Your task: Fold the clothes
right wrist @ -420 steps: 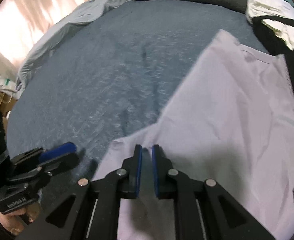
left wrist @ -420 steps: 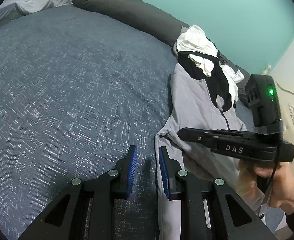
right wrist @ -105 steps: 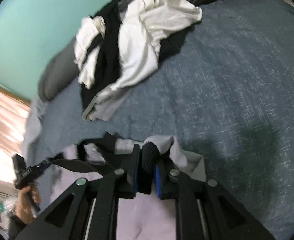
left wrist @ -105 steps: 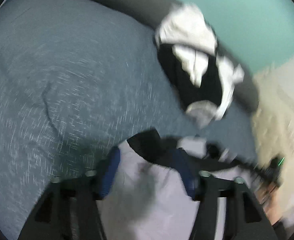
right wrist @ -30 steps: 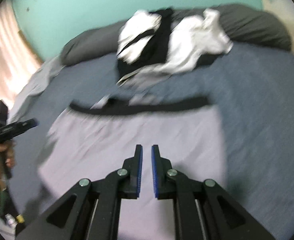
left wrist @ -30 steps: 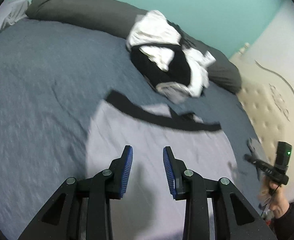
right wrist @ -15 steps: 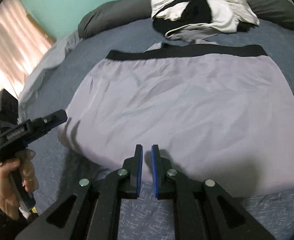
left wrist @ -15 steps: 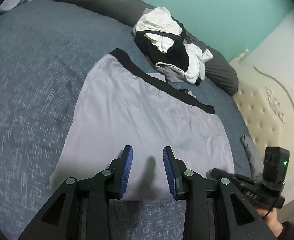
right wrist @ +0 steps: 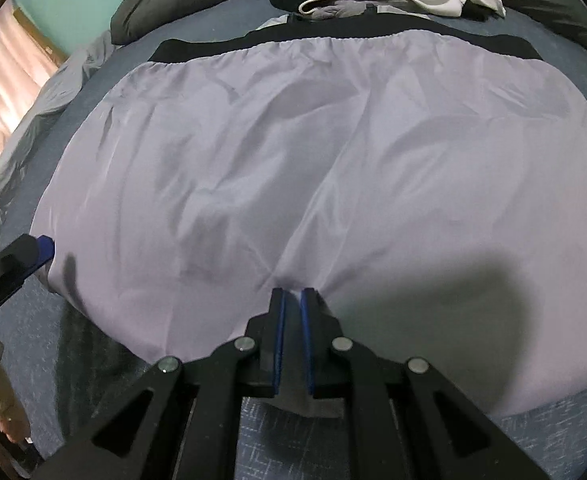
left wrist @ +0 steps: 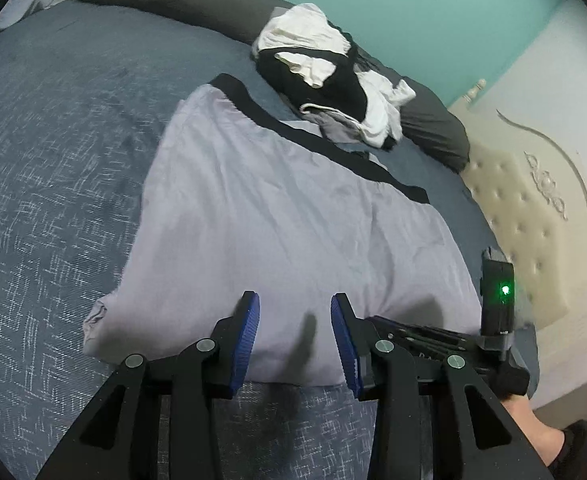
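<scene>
A lilac garment (left wrist: pixel 277 216) with a black waistband (left wrist: pixel 293 128) lies spread flat on the blue bedspread (left wrist: pixel 53 184). My left gripper (left wrist: pixel 293 320) hovers over its near hem. The jaws are opening and the pads press on nothing. In the right wrist view my right gripper (right wrist: pixel 291 296) is shut, tips down on the lilac garment (right wrist: pixel 293 140) near its front edge, with creases fanning out from them. I cannot tell whether any cloth is pinched. The left gripper's blue fingertip (right wrist: pixel 39 246) shows at the garment's left corner.
A heap of black and white clothes (left wrist: pixel 333 76) lies just past the waistband, against a long dark grey pillow (left wrist: pixel 173 0). A cream tufted headboard (left wrist: pixel 533 220) stands to the right. A grey blanket (right wrist: pixel 33 120) and a lit curtain (right wrist: pixel 5 80) are on the left.
Both grippers have come down and closer to the garment's near hem. The left jaws have widened. The right gripper's tips now rest on the fabric, which has settled flat.
</scene>
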### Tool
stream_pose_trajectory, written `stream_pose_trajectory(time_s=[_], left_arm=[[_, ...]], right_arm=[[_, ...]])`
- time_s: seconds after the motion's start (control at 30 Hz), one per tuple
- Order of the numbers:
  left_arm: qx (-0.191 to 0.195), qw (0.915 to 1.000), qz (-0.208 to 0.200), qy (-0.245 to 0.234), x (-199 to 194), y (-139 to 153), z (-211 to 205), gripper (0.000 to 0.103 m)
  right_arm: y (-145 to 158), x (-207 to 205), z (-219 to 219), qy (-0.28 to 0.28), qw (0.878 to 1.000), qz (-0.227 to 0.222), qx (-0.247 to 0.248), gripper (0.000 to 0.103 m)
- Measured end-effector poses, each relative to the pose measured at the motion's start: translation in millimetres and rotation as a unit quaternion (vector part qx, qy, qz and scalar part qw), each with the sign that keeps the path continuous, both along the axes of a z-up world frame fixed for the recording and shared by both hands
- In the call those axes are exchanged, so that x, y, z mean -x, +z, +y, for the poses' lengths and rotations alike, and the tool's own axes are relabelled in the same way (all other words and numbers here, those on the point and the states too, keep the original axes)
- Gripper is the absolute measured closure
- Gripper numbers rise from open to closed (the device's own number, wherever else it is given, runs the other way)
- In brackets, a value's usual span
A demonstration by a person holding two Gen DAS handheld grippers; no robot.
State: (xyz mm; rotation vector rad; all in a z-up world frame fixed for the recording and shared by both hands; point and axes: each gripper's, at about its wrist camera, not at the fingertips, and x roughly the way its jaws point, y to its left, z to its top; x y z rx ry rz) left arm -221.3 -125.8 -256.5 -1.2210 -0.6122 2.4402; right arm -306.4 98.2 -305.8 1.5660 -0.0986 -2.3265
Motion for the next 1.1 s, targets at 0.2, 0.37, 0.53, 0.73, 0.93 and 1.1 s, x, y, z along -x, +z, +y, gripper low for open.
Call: stream_pose_trajectory(time_s=[0.2, 0.37, 0.53, 0.73, 0.93, 1.1], left_arm=[[-0.006, 1.0, 0.002, 0.001, -0.5, 1.7, -2.1, 0.059], [-0.005, 1.0, 0.006, -0.003, -0.9, 3.9, -1.1, 0.058], [-0.003, 1.0, 0.005, -0.008, -0.5, 2.7, 2.0, 0.058], [-0.005, 0.9999, 0.008, -0.01, -1.2, 4.5, 2.4, 0.058], [-0.003, 0.9999, 0.007, -0.01, -0.5, 4.3, 1.4, 0.058], [-0.002, 0.9999, 0.007, -0.009, -0.3, 3.6, 0.6, 0.058]], right_arm=[[30.6, -0.3, 8.2, -0.003, 0.999, 0.027, 0.022, 0.096], [17.1, 13.2, -0.8, -0.007, 1.0, 0.009, -0.002, 0.096], [0.6, 21.2, -9.3, -0.016, 1.0, -0.008, -0.015, 0.096], [23.2, 29.7, -3.8, -0.03, 0.999, 0.018, -0.006, 0.096], [-3.7, 36.1, -10.5, -0.033, 0.999, -0.012, -0.018, 0.096], [16.6, 49.2, -8.8, -0.034, 0.999, 0.002, -0.024, 0.097]])
